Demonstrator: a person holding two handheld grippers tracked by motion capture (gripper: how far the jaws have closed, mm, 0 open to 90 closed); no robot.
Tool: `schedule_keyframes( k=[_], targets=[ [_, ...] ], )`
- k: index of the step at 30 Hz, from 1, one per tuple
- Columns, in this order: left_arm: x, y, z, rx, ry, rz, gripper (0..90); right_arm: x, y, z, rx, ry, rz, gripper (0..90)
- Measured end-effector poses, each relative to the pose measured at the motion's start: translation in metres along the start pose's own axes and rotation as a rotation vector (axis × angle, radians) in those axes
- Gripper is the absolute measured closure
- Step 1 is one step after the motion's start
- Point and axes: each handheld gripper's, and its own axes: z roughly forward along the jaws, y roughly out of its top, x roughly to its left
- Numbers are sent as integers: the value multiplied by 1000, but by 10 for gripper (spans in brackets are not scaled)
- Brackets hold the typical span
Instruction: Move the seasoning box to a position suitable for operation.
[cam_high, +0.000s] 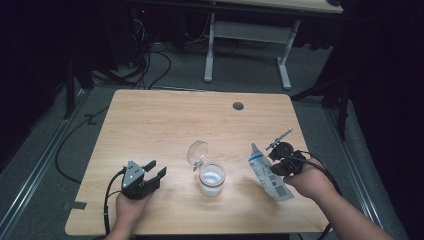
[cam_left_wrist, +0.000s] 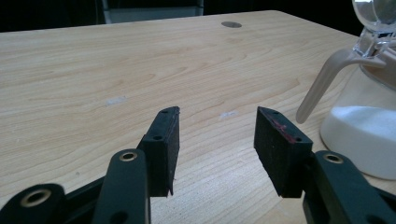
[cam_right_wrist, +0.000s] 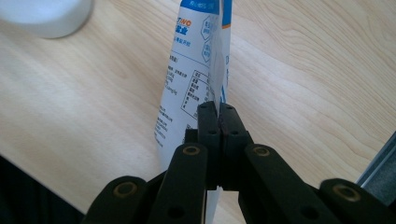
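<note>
A clear glass jar (cam_high: 212, 179) with white powder in it stands mid-table, its hinged lid (cam_high: 197, 152) flipped open behind it. Close at the right of the left gripper view I see the jar (cam_left_wrist: 362, 135) with its wire clasp. My left gripper (cam_high: 155, 168) rests on the table left of the jar, open, nothing between its pads (cam_left_wrist: 215, 140). My right gripper (cam_high: 276, 161) is shut on a white and blue printed bag (cam_high: 269, 173), which hangs tilted right of the jar. In the right gripper view the bag (cam_right_wrist: 196, 70) runs up from the pinched jaws (cam_right_wrist: 218, 108).
The wooden table (cam_high: 165, 120) has a round cable hole (cam_high: 238, 105) near its far edge. Behind it stands a white desk frame (cam_high: 247, 45), and cables lie on the grey floor. Cables trail from both grippers off the table's near edge.
</note>
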Motion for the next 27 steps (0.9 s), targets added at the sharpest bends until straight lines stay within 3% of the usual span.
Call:
schedule_keyframes(
  k=[6,13,21,27],
  targets=[
    [0,0,-1,-2,0,-2,509,-14,0,7,-3,-27,35,899],
    [1,0,-1,-3,2,-5,509,-19,2,10,-9,-23,46,899],
    [2,0,0,-1,6,-7,509,-19,6,5,-71,-35,61,900],
    [4,0,2,7,8,-4,507,-19,8,2,-151,-59,71,900]
  ],
)
